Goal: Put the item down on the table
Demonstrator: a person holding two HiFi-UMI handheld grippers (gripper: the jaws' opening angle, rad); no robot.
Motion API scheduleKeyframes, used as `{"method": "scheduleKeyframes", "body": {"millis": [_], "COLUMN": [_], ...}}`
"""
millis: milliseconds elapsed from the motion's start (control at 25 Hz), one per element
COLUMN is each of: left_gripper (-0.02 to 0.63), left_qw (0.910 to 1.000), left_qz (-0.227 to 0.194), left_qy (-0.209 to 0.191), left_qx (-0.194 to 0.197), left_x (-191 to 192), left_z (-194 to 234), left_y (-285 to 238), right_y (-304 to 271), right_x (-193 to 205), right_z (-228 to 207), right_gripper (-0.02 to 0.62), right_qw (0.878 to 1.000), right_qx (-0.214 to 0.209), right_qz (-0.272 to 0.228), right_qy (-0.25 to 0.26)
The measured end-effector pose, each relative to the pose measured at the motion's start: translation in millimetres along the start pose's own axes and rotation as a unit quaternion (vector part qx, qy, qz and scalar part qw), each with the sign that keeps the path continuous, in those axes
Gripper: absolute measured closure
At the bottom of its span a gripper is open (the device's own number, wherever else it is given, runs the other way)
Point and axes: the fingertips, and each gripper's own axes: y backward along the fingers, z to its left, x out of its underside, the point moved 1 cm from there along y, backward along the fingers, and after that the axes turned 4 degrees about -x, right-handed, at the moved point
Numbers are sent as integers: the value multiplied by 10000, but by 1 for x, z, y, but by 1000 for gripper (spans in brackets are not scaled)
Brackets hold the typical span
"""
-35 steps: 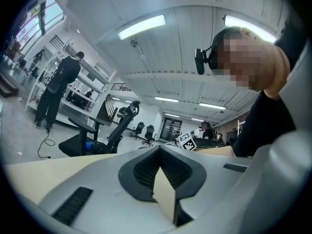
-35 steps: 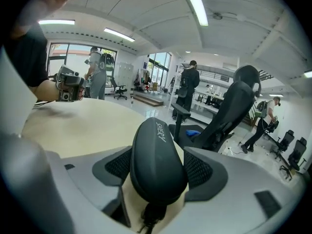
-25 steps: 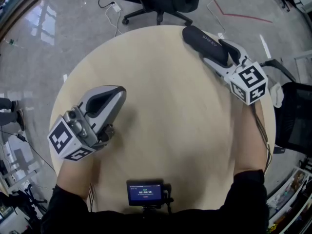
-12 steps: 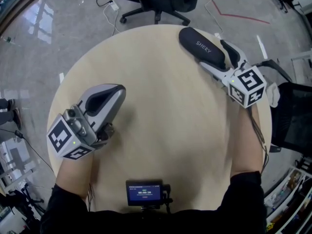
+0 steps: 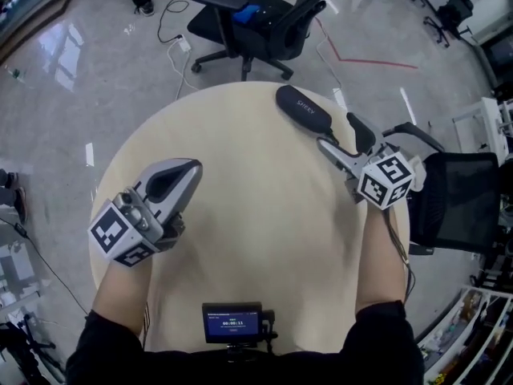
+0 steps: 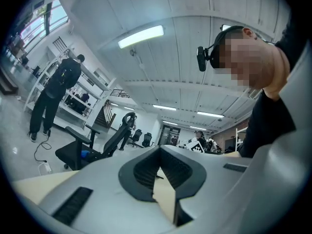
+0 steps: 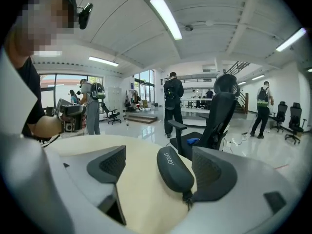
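Since the black case [image 5: 303, 111] lies flat on the tabletop [image 5: 264, 215], close to the far rim, the putting-down itself looks done and the step in hand is the release. The right gripper [image 5: 338, 135] sits just behind the case with its jaws spread wide. In the right gripper view the case [image 7: 174, 169] rests between them. Its near end, with the zip pull, touches the pad on that view's right side, while the other pad stands well clear. Nothing is pinched.

The left gripper [image 5: 188, 171] rests on the tabletop at the person's left, well apart from the case. Its jaw tips are pressed together with nothing between them.

The next move, as I judge it, is to draw the right gripper straight back toward the person and clear of the case. That calls for some care, because the pad touches the case end and a sideways or forward drift could drag the case or nudge it toward the rim.
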Motion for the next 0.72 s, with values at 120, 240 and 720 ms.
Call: {"method": "scheduleKeyframes", "body": {"millis": [120, 240, 720], "left_gripper": [606, 606, 606], "left_qw": [9999, 9997, 9993], "left_qz": [-8, 14, 37], "left_qy": [-116, -230, -337], "left_qx": [-25, -44, -157], "left_x": [-21, -46, -154], "left_z": [-15, -38, -150], "left_y": [10, 23, 182], "right_y": [31, 68, 208], "right_x": [-19, -43, -183], "right_z": [14, 32, 225], "right_gripper": [170, 266, 591], "right_qw": [9989, 9969, 9982], "right_qx": [-124, -166, 26], "right_qz": [-200, -373, -566], "right_qy": [-394, -669, -218]}}
